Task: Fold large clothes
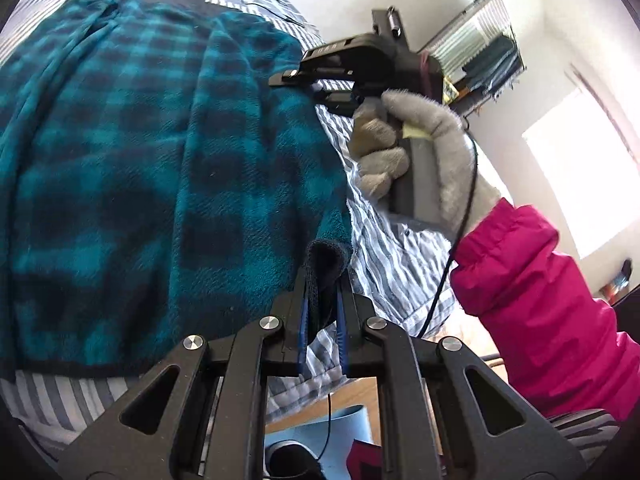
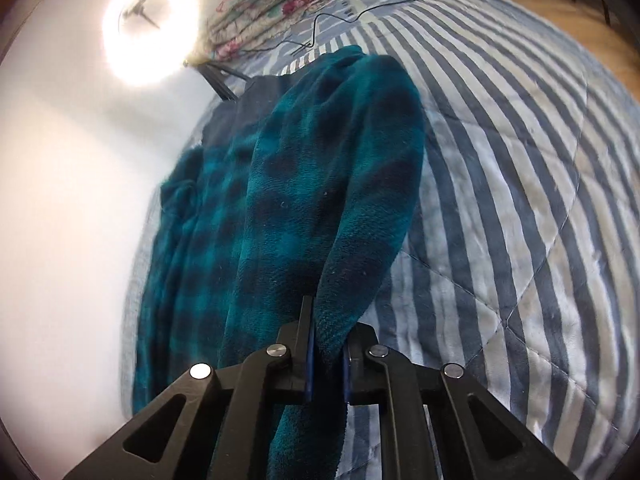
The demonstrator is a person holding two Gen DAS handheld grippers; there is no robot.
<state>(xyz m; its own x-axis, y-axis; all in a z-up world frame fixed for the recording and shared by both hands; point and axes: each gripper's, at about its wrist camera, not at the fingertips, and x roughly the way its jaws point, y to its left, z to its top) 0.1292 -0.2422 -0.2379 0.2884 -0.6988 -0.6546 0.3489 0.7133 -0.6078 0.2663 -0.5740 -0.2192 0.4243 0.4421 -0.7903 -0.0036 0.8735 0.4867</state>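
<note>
A striped bed point(image 2: 500, 168) is seen carrying the task's thing, a large teal and dark plaid fleece garment point(image 1: 140, 160), which is spread over the quilt in long soft folds, with a dark band along one edge.

In the left wrist view alone, a gloved hand point(image 1: 404, 152) below a pink sleeve point(image 1: 536, 280) is shown gripping the handle of the right claw point(image 1: 308, 88), which is reached onto the garment's far edge; a window and a hanging rack are also seen there. In the right wrist view alone, a round lamp point(image 2: 150, 26) on the wall and a folded floral cloth point(image 2: 276, 4) at the head of the bed are shown.

The left claw point(image 1: 322, 304) is pressed nearly together, a dark corner of the garment being pinched between its blue pads. The right claw is likewise drawn tight, a fold of the fleece being pinched between its pads.
</note>
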